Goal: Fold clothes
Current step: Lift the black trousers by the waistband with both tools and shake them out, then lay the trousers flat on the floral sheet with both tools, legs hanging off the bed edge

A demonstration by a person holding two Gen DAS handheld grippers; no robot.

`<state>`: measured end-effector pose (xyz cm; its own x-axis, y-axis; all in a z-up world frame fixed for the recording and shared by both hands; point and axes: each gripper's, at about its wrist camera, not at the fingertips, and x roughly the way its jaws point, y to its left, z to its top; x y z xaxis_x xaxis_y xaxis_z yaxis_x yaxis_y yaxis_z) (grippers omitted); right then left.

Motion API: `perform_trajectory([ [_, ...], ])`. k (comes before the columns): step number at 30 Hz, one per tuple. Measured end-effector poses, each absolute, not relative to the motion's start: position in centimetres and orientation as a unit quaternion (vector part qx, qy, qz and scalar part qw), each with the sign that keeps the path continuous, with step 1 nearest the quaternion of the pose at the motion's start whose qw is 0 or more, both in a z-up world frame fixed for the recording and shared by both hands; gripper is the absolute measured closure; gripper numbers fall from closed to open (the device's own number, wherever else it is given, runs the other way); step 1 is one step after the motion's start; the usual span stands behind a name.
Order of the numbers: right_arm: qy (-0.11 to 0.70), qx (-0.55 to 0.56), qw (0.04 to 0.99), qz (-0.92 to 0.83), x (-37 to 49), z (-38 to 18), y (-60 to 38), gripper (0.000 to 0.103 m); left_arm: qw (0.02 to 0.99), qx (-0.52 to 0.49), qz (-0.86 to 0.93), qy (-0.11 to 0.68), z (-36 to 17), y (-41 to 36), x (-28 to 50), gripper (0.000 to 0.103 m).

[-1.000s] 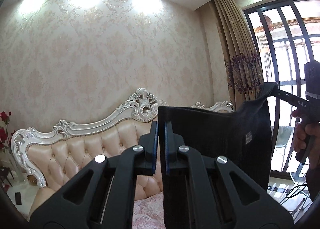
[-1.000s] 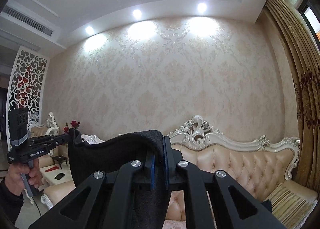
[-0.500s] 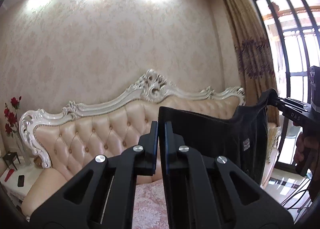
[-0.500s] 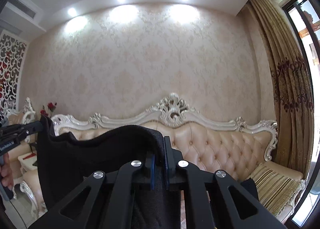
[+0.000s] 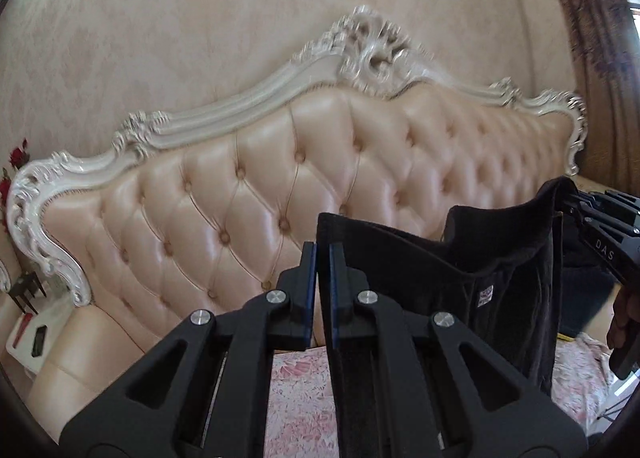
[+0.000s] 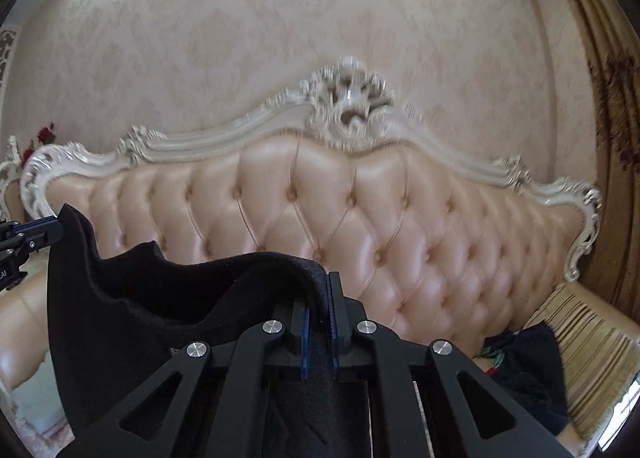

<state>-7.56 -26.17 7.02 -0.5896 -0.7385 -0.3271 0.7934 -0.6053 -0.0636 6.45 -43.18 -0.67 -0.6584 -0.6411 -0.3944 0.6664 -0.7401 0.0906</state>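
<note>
A black garment (image 5: 508, 278) hangs in the air, stretched between my two grippers in front of a sofa. My left gripper (image 5: 322, 254) is shut on its left top corner. In the left wrist view the right gripper (image 5: 576, 203) pinches the other top corner at the right edge. In the right wrist view my right gripper (image 6: 319, 298) is shut on the black garment (image 6: 132, 310), whose edge folds over the fingertips, and the left gripper (image 6: 56, 227) grips the far corner at the left. A small white label (image 5: 485, 295) shows inside the cloth.
A tufted peach sofa (image 5: 260, 193) with a carved white frame fills the background. A pink floral cover (image 5: 296, 398) lies on its seat below. A striped cushion (image 6: 588, 326) and dark clothes (image 6: 532, 370) lie at the sofa's right end. A side table (image 5: 30, 338) stands left.
Both cameras have tilted down and come closer to the sofa: ceiling lights and window have left the view, and the seat shows now. Both grippers still hold the black garment.
</note>
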Motion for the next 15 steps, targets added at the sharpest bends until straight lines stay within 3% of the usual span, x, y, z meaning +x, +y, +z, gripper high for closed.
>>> perform_trajectory([
  [7, 0.142, 0.222, 0.414, -0.871, -17.1, -4.4, -38.6, 0.096, 0.371, 0.267, -0.884, 0.099, -13.1, -53.8, -1.3, 0.095],
  [15, 0.185, 0.317, 0.388, -0.846, -22.6, -18.5, -45.9, 0.096, 0.370, 0.336, -0.852, 0.153, -25.8, -58.7, -6.0, 0.095],
])
